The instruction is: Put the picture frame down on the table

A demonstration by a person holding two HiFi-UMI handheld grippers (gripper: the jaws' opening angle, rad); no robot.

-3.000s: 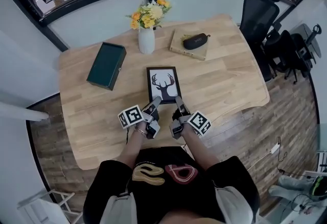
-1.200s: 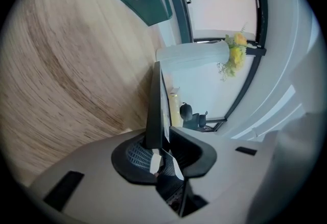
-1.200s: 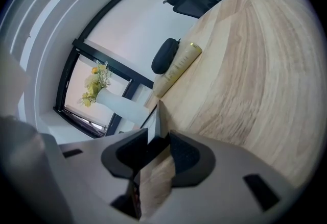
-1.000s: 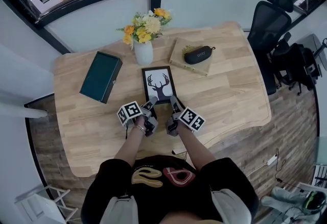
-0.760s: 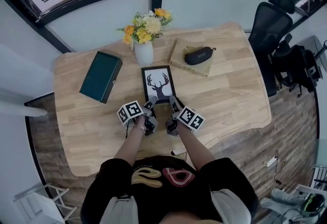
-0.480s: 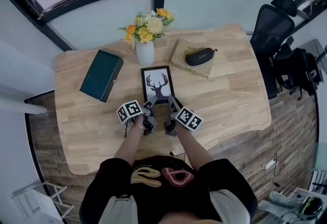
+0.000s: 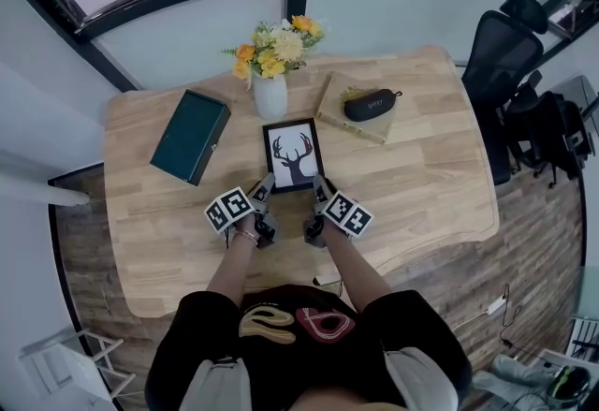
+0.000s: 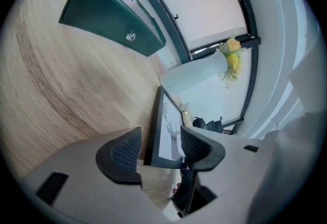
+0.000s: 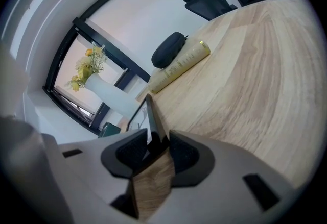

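Observation:
The picture frame (image 7: pixel 293 154), black-edged with a deer print, rests on the wooden table (image 7: pixel 421 184) in front of the vase. My left gripper (image 7: pixel 263 187) stands open at its near left corner. In the left gripper view the frame's edge (image 8: pixel 153 131) sits between the spread jaws of the left gripper (image 8: pixel 161 146), with a gap on each side. My right gripper (image 7: pixel 318 184) is shut on the near right edge. The right gripper view shows the frame (image 9: pixel 152 116) pinched in the jaws of the right gripper (image 9: pixel 156 154), with its near edge raised slightly off the wood.
A dark green box (image 7: pixel 191 138) lies at the left. A white vase of yellow flowers (image 7: pixel 270 91) stands just behind the frame. At the back right, a black case (image 7: pixel 368 105) rests on a tan book (image 7: pixel 348 115). Office chairs (image 7: pixel 501 44) stand past the table's right end.
My left gripper has shifted a little left and back, and its marker cube has turned. The frame and the right gripper stay about where they were.

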